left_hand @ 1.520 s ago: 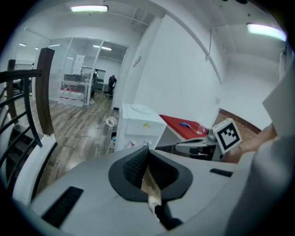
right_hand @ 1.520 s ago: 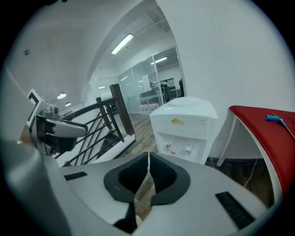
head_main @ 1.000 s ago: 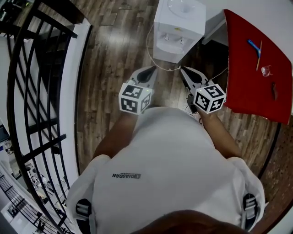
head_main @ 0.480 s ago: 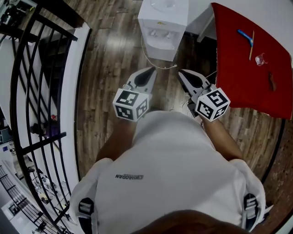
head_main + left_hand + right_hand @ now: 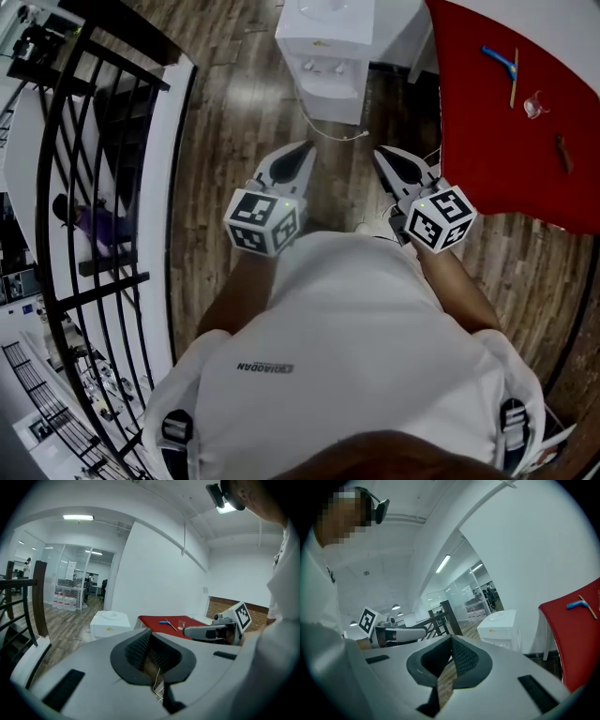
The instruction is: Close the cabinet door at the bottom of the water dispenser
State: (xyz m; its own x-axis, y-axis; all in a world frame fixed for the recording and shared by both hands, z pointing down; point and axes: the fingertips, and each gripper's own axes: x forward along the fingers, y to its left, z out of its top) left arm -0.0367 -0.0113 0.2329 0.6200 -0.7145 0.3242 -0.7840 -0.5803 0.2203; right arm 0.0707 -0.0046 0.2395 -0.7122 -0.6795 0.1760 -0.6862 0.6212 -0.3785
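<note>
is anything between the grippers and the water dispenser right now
Nothing solid. Bare wood floor separates the left gripper and right gripper from the water dispenser; only a thin white cable lies on the floor near its base, low down.

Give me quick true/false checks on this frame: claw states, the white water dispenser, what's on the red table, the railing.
1. The left claw and the right claw are both shut, with nothing between them. True.
2. The left claw touches the white box-shaped water dispenser. False: in the head view, wooden plank floor shows between them.
3. In the head view, the red-topped table stands to the right of the dispenser. True.
4. The blue plastic tool lies on the floor. False: it lies on the red table.
5. The black metal railing runs on the person's right. False: it is on the left.
</note>
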